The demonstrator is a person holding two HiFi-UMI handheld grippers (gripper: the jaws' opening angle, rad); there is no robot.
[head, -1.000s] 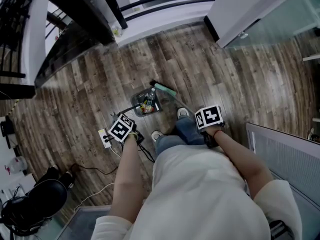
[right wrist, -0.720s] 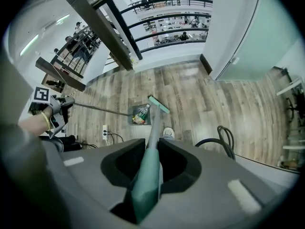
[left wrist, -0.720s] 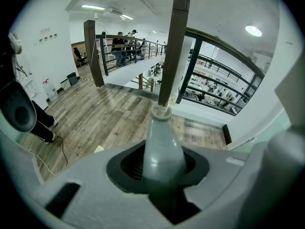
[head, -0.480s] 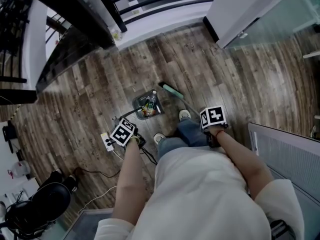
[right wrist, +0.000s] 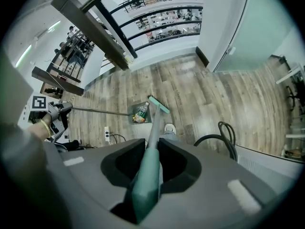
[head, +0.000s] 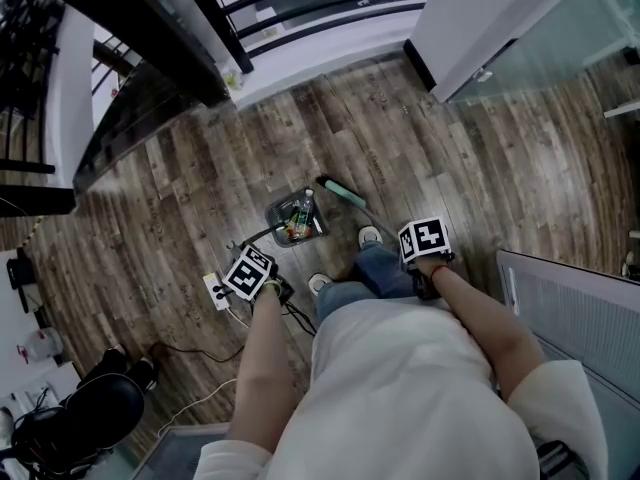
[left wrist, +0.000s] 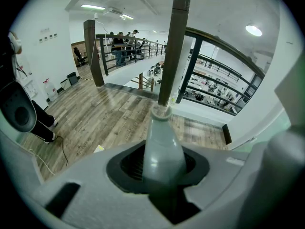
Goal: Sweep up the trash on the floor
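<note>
The person stands on a wood-plank floor (head: 450,158) with a claw in each hand. The left gripper (left wrist: 162,171) is pinched on the grey top of the dustpan handle (left wrist: 163,137), which fills the gap between its jaws and sticks out past them; in the right gripper view the handle's thin shaft runs from that hand across to the pan. The right gripper (right wrist: 147,171) is clamped on the teal grip of the broom (right wrist: 144,194), and the paler shaft slopes away from the jaws down to the broom head (head: 340,190) on the planks. The dustpan (head: 282,211) rests on the floor just beyond the person's shoes (head: 369,235), with the broom head right beside its far right corner; whether the two touch cannot be told. The trash (head: 297,215) lies inside the pan: a clear bottle and some colourful wrappers. A white power strip (head: 218,290) with dark cables lies on the floor to the near left of the pan, close under the left claw. A black office chair (head: 70,423) stands at the near left, dark railing posts (head: 215,28) cross the far left, and a white wall with a glass panel (head: 560,28) fills the far right
</note>
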